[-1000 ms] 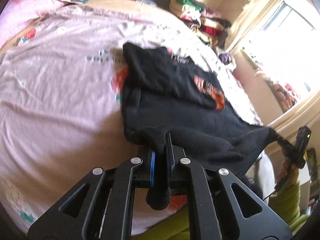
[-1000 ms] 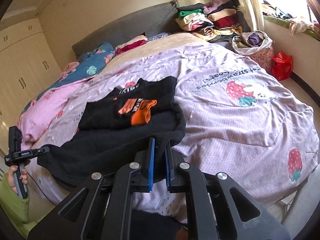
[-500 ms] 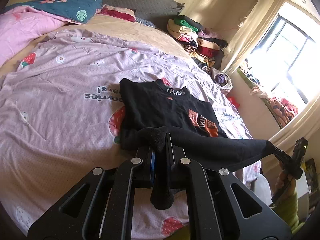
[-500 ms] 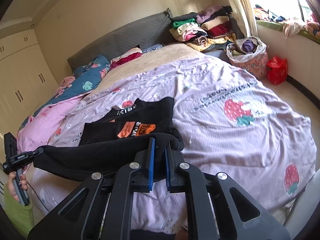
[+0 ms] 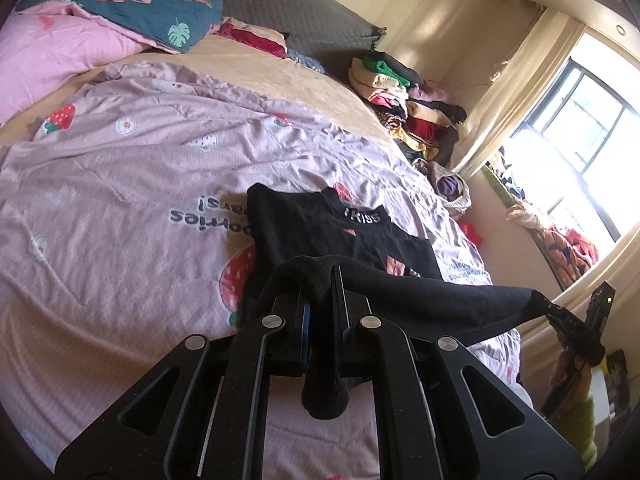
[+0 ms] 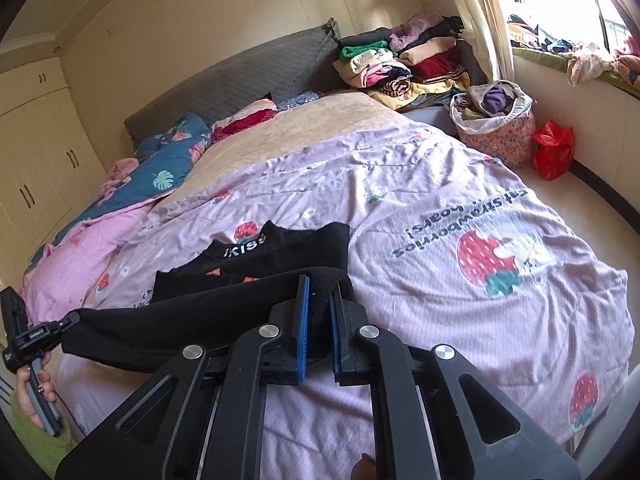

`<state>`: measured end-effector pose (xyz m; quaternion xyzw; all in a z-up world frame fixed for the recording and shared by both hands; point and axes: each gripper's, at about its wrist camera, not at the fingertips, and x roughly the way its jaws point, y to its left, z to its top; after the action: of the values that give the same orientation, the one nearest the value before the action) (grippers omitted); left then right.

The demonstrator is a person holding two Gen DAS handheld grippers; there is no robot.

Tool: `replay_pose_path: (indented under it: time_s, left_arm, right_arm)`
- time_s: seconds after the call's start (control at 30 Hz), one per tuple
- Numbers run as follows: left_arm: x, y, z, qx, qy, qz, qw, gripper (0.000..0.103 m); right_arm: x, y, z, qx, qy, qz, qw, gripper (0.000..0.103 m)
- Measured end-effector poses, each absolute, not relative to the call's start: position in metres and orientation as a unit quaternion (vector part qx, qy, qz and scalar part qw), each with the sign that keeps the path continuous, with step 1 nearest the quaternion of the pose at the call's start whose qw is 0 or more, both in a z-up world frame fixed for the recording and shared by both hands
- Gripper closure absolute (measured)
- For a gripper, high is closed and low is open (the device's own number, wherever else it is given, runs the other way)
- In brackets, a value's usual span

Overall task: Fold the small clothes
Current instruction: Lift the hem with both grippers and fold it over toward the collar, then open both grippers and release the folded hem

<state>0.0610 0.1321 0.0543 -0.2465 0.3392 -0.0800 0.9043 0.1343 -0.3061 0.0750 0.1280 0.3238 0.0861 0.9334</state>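
Black garment (image 5: pixel 320 236) lies mid-frame on lilac strawberry quilt (image 5: pixel 120 200), collar end flat, near hem raised off bed. We see left gripper (image 5: pixel 320 292) clamped on one hem corner, fabric bunched between jaws. Right gripper (image 6: pixel 318 300) pinched on other corner, lower centre of its view. Hem stretched taut between both. Folded clothes stack (image 6: pixel 400 64) upper right, by headboard.
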Motion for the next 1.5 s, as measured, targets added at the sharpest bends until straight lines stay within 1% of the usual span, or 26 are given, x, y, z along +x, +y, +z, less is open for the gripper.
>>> replay_pose_path:
  time_s: [0.53, 1.17, 1.23, 1.37, 1.4, 1.43, 1.47, 1.5]
  left_arm:
    - [0.102, 0.137, 0.049, -0.250, 0.340, -0.060, 0.905, 0.101]
    - [0.162, 0.132, 0.017, -0.221, 0.386, -0.019, 0.896, 0.098]
    - [0.163, 0.131, 0.016, -0.216, 0.388, -0.015, 0.896, 0.098]
    - [0.164, 0.128, 0.015, -0.209, 0.388, -0.011, 0.898, 0.098]
    - [0.163, 0.128, 0.016, -0.206, 0.388, -0.009, 0.898, 0.097]
    - [0.163, 0.127, 0.017, -0.201, 0.387, -0.005, 0.900, 0.091]
    - [0.162, 0.127, 0.018, -0.196, 0.383, 0.001, 0.903, 0.084]
    - [0.161, 0.126, 0.020, -0.189, 0.380, 0.008, 0.906, 0.072]
  right_arm:
    - [0.199, -0.297, 0.069, 0.123, 0.336, 0.067, 0.931, 0.095]
    - [0.253, -0.284, 0.037, 0.094, 0.385, 0.050, 0.917, 0.094]
    - [0.255, -0.282, 0.035, 0.092, 0.387, 0.049, 0.916, 0.094]
    - [0.255, -0.281, 0.032, 0.087, 0.380, 0.039, 0.920, 0.087]
    - [0.254, -0.281, 0.032, 0.086, 0.380, 0.040, 0.920, 0.085]
    - [0.253, -0.281, 0.031, 0.084, 0.379, 0.041, 0.921, 0.084]
    - [0.252, -0.281, 0.031, 0.084, 0.378, 0.042, 0.921, 0.079]
    - [0.250, -0.282, 0.031, 0.084, 0.376, 0.043, 0.922, 0.076]
